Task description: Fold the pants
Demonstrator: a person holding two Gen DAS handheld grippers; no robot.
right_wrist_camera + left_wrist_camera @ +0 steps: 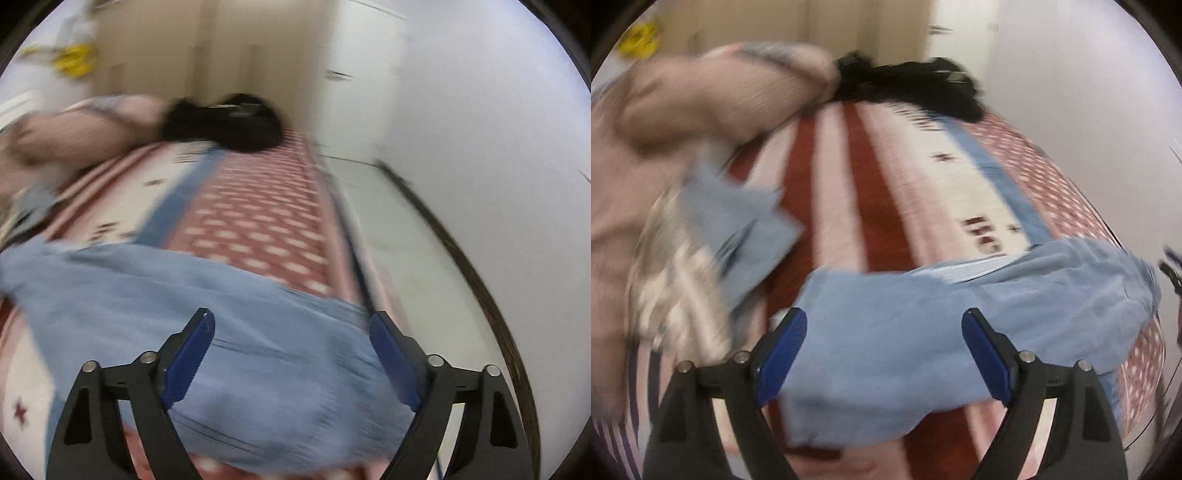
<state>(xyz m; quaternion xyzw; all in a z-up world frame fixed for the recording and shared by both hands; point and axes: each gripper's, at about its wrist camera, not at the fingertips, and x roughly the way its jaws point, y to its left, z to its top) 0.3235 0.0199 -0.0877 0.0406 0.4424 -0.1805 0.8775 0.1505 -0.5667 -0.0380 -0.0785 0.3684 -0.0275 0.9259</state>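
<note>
In the left wrist view, the left gripper point(884, 334) fills the bottom of the frame with its jaws spread wide, the blue pads point(785, 356) well apart and pressing on nothing. The light blue pants point(923, 325) lie just beyond and beneath the jaws, across the lower middle and right of the frame; whether the fingertips brush the cloth cannot be told through the blur. The pants rest on a bed point(849, 192) covered with a red, pink and white striped and dotted spread. At the left of the frame sits a blurred heap of other clothes point(701, 221), pale blue and patterned, with a pink ribbed garment point(713, 92) above it. At the top centre, at the far end of the bed, is a black bundle point(916, 88).

In the right wrist view, the right gripper point(291, 332) is likewise wide open at the bottom of the frame, holding nothing, with the pants point(184, 314) spread under and ahead of it across the lower left and centre. Beyond them the dotted spread point(258, 221) runs up to the black bundle point(225, 122) at top centre. A pale floor point(399, 240) and white wall point(498, 147) fill the right.
</note>
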